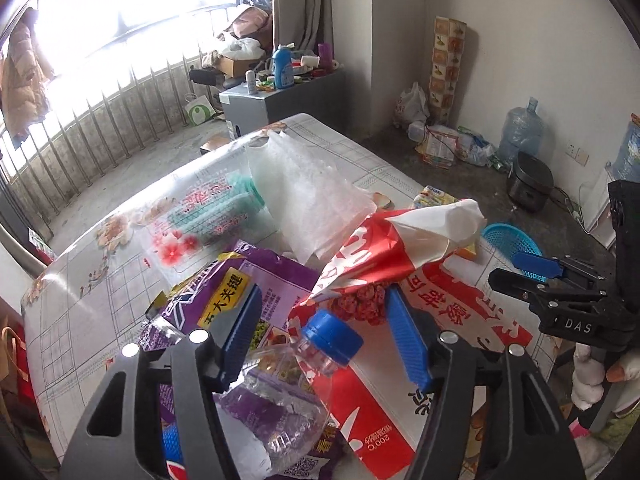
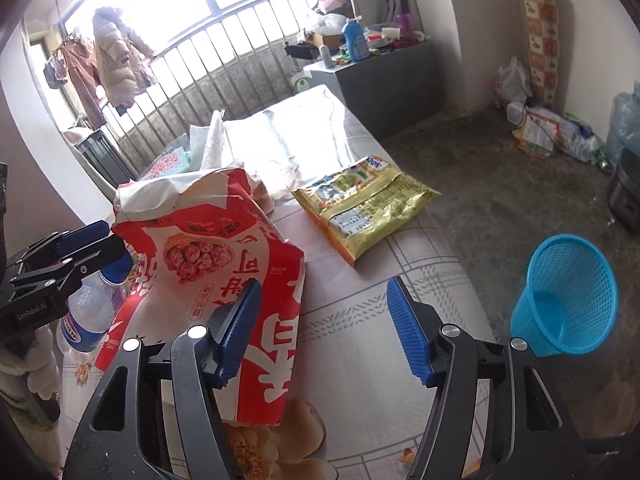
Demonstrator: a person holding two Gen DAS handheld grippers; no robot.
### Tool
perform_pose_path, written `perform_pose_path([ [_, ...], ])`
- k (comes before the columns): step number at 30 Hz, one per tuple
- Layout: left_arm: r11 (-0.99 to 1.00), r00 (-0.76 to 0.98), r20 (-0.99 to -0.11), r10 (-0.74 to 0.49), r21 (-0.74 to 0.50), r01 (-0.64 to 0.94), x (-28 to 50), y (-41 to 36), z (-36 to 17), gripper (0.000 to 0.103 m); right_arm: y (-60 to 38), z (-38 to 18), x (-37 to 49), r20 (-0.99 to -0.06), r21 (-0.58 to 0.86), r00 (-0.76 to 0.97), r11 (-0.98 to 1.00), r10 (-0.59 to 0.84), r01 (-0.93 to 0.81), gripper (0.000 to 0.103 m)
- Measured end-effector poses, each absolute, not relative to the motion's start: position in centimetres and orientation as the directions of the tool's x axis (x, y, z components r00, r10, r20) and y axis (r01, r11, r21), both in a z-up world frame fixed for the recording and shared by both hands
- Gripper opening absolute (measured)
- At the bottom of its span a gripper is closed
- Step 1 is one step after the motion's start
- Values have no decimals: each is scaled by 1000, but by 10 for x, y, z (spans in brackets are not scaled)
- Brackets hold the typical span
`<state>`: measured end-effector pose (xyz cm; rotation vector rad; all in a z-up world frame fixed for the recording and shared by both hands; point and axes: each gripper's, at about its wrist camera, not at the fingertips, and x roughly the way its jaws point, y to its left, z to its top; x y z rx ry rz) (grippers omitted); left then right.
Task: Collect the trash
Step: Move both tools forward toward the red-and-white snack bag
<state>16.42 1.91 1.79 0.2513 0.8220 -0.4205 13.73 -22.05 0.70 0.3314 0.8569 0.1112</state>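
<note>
Left tongs [image 1: 322,332], parted, straddle a blue-capped bottle [image 1: 320,344] at lower centre; right tongs [image 2: 324,328], parted, flank a red paper bag [image 2: 224,248] on the worktop [image 2: 360,320].

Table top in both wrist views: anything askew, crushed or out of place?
Yes. A crushed clear bottle with a blue cap lies on its side across a purple wrapper. The red paper bag is crumpled, its top torn open. A yellow snack packet lies loose. The blue basket stands tilted on the floor.
</note>
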Motion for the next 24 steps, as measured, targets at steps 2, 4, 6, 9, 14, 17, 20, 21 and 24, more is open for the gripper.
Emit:
perform_pose_path([
  [2,879,590,-768,-249,76,471,172,12,12,62,-219,1,141,-727,348,640,937,250,30,57],
  [4,867,569,-786,-243,87,491,179,6,8,62,-218,-3,141,-726,359,635,933,265,21,57],
  [6,859,541,-802,-254,70,507,184,2,5,62,-218,-5,143,-726,361,631,933,272,14,56],
  [9,858,522,-808,-273,41,512,191,-3,3,56,-220,-9,145,-727,372,625,928,283,13,54],
  [14,826,486,-792,-370,-41,563,189,-13,9,36,-222,-9,141,-721,378,630,926,287,12,51],
  [17,798,462,-781,-421,-77,597,183,-22,13,28,-225,-8,137,-722,378,632,926,282,18,50],
  [20,778,447,-773,-449,-92,622,174,-32,16,23,-230,-7,133,-725,376,632,926,273,32,49],
  [21,775,446,-773,-451,-91,625,171,-34,16,23,-231,-7,131,-727,373,632,927,267,37,49],
  [24,770,422,-778,-466,-120,627,155,-38,17,23,-236,-7,122,-732,371,630,928,262,45,49],
])
